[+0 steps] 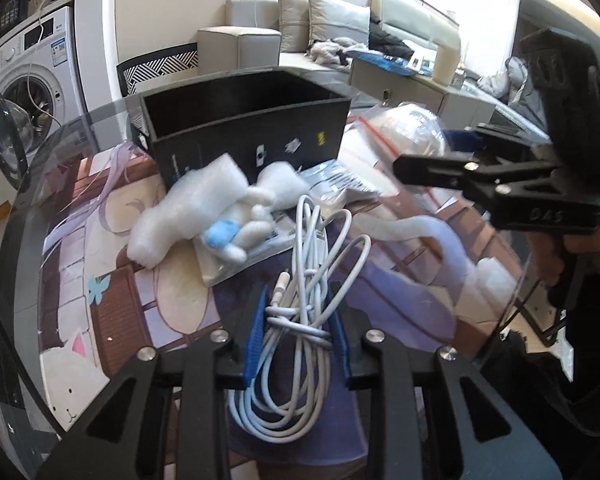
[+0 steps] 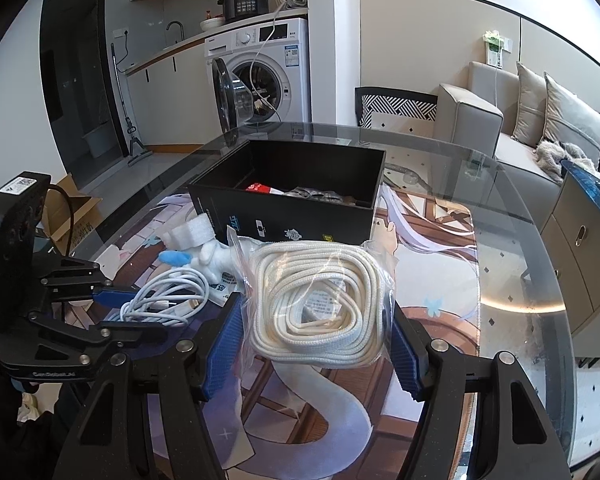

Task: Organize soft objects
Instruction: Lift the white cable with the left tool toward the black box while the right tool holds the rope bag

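Observation:
My left gripper (image 1: 298, 330) is shut on a coiled white cable (image 1: 304, 280), also seen in the right wrist view (image 2: 168, 300). My right gripper (image 2: 316, 320) has its blue pads on both sides of a clear bag of coiled cream rope (image 2: 320, 304), which looks lifted slightly off the mat. A black open box (image 2: 296, 204) stands behind, with a few items inside. A white plush with a blue part (image 1: 228, 236) and white foam wrap (image 1: 188, 208) lie in front of the box (image 1: 244, 136).
A printed mat (image 2: 432, 280) covers the round glass table (image 2: 540, 280). Flat plastic packets (image 1: 332, 184) lie by the box. A washing machine (image 2: 260, 72) with its door open, a sofa (image 2: 520, 120) and a cabinet (image 2: 580, 248) surround the table.

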The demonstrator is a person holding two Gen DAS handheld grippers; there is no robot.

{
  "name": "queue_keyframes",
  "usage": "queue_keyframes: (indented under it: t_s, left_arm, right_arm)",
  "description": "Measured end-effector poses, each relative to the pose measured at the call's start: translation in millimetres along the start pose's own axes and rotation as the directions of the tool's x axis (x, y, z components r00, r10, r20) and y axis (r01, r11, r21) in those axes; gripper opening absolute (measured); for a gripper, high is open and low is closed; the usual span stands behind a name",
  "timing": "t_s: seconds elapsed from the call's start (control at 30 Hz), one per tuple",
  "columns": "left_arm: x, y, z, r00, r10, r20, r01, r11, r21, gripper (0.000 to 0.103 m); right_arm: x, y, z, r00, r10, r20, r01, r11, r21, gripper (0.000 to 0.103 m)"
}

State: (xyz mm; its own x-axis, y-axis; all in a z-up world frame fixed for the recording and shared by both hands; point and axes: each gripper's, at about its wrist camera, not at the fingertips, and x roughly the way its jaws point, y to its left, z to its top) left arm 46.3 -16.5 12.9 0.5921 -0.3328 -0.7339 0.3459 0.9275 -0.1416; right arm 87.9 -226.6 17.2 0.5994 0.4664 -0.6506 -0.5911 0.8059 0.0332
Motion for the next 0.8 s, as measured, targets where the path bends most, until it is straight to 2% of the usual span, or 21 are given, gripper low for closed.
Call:
queue_keyframes:
  t_s: [0.2, 0.4, 0.57, 0.8]
  left_arm:
    - [-21, 0, 12, 0.996, -0.042, 0.075, 0.044, 0.999, -0.023, 0.028]
    - [-36, 7, 28, 0.987, -0.015, 0.157, 0.026, 0.997, -0.071, 0.028]
    - [-43, 16, 47, 0.974, 0.016, 0.228, 0.011, 0.993, -0.116, 0.028]
    - [-40, 28, 73, 0.962, 0.063, 0.266, -0.020, 0.987, -0.158, 0.028]
  right_arm:
    - [-9, 2, 4, 0.999, 0.003, 0.033, -0.003, 1.000, -0.001, 0.067]
    - [-13, 9, 8, 0.998, 0.007, 0.058, -0.006, 1.000, -0.016, 0.067]
    - [-13, 11, 13, 0.998, 0.003, 0.069, -0.003, 1.000, -0.008, 0.067]
    - [-6, 6, 33, 0.997, -0.013, 0.079, 0.011, 1.000, 0.017, 0.067]
